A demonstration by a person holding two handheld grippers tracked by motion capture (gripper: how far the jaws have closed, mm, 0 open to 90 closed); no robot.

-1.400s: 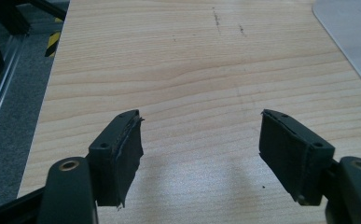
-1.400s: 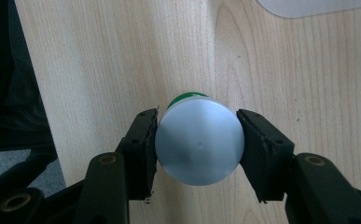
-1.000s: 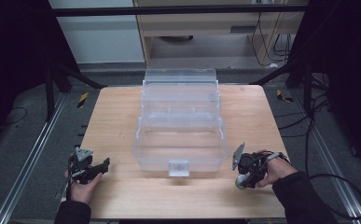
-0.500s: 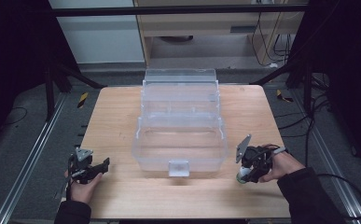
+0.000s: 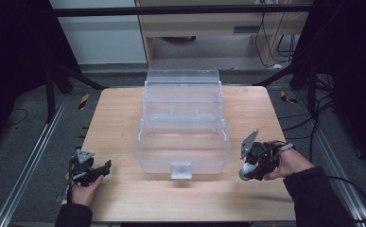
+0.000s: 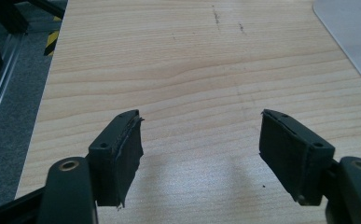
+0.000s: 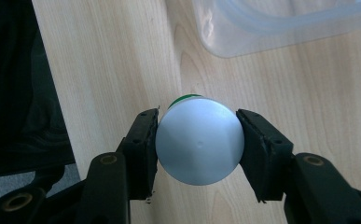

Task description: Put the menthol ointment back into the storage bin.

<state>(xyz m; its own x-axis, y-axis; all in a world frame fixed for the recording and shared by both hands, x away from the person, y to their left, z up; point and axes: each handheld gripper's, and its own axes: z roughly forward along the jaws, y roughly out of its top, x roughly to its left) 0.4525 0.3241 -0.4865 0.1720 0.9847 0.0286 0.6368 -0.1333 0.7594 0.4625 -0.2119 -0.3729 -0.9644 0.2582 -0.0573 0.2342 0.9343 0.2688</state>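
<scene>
A clear plastic storage box stands open in the middle of the wooden table, its lid leaning back. My right gripper hovers off the table right of the box's front corner, shut on a small round container with a white cap and a green rim. The cap faces the camera in the right gripper view, and both pads press its sides. The same container shows as a pale spot under the right hand. My left gripper rests near the table's front left, jaws wide apart over bare wood.
The box corner lies just beyond the held container. The table's right edge drops to dark floor. A latch tab sticks out from the box's front wall. Metal rails run along the table's left side.
My right gripper has risen from the table with the container in it and drifted slightly right. The left gripper has stayed where it was.
</scene>
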